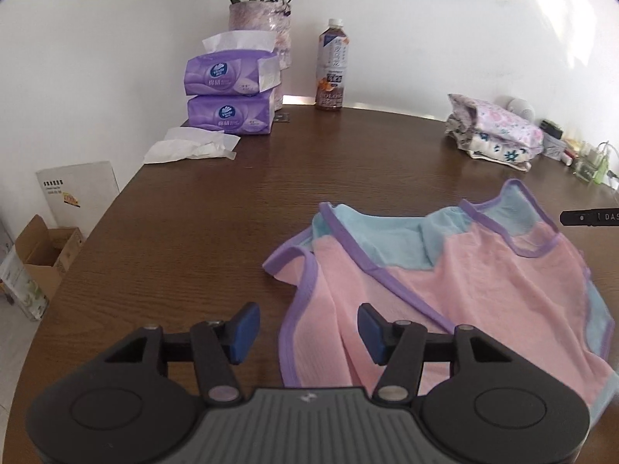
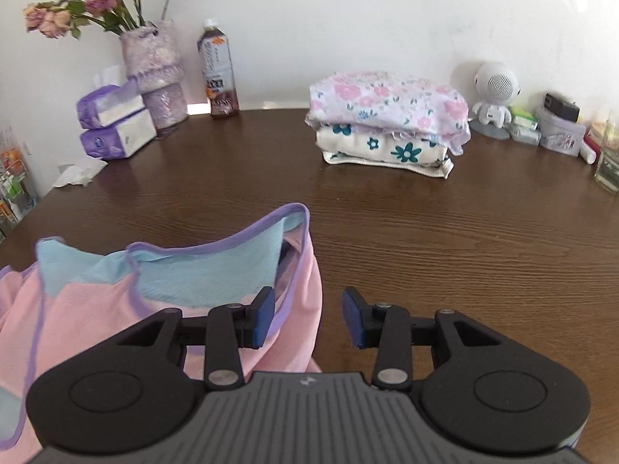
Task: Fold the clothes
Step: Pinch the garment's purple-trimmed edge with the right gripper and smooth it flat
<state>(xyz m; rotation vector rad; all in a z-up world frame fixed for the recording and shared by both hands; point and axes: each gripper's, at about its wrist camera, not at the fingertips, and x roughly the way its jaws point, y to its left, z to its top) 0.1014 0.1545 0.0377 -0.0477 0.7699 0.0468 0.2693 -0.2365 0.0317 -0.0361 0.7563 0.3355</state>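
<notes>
Where wall ends, brown table (image 2: 425, 232).

On the table (image 2: 425, 239), the garment (image 2: 116, 301) lies nearest the camera. Behind it to the right sits the folded stack (image 2: 387, 123); behind to the left stand the bottle (image 2: 218, 73), vase (image 2: 154, 73) and tissue packs (image 2: 112, 123).

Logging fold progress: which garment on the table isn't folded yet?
The pink and blue top with purple trim, lying spread open near both grippers. The two floral garments sit folded and stacked by the wall.
</notes>
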